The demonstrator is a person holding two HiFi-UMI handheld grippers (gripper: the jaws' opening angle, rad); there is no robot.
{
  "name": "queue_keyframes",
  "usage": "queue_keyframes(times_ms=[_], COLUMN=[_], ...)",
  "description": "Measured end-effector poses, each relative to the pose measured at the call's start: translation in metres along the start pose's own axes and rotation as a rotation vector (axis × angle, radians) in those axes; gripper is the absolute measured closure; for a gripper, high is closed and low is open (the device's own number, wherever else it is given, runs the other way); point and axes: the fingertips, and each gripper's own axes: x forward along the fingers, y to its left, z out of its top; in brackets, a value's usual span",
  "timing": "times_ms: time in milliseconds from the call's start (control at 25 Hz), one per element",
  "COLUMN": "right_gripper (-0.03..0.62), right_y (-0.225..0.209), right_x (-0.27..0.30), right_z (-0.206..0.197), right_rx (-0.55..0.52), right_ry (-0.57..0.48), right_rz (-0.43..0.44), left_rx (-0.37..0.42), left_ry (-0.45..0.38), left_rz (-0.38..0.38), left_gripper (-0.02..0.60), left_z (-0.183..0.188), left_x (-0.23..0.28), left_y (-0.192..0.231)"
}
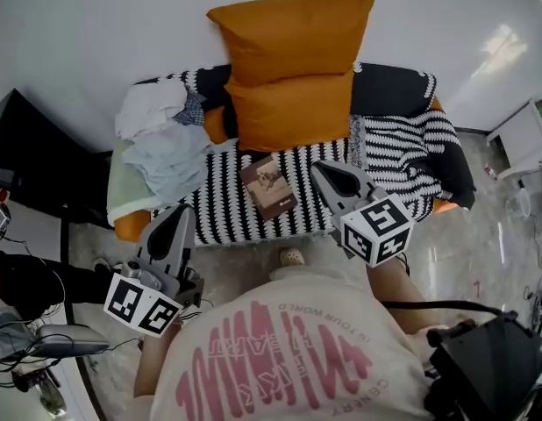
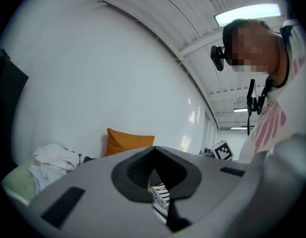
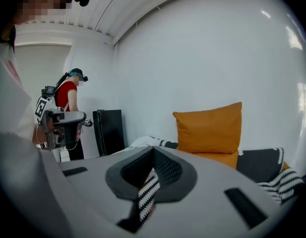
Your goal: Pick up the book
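Head view. The book (image 1: 269, 186) lay flat, cover up, on the striped throw (image 1: 227, 213) that covered the sofa (image 1: 129, 226). It sat just in front of the lower of two orange cushions (image 1: 288, 112) and was touched by neither tool. The left gripper (image 1: 181, 213) hovered near the sofa's front edge, to the left of the book and well apart from it. The right gripper (image 1: 322, 172) hung over the throw, with its tip near the book's right side. A heap of clothes (image 1: 161, 139) occupied the sofa's left end.

Left gripper view. The jaws met at the tip with nothing between them; throw and a cushion showed through the gap behind.

Right gripper view. The jaws were likewise pressed together and empty, pointing towards the striped throw. A second person (image 3: 69, 108) in a red top stood by a black cabinet (image 3: 109, 131).
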Motion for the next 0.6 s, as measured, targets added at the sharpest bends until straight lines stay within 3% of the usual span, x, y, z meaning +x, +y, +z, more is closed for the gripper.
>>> queue_keyframes(times_ms=[600], right_gripper=[0.585], right_y=[-0.078], right_x=[0.075], right_z=[0.024], right_rx=[-0.091], right_ry=[0.018], right_rz=[0.189], left_rx=[0.022], left_ry=[-0.097], left_rz=[0.193], left_gripper=[0.574], left_z=[0.003], left_x=[0.072], left_y=[0.024])
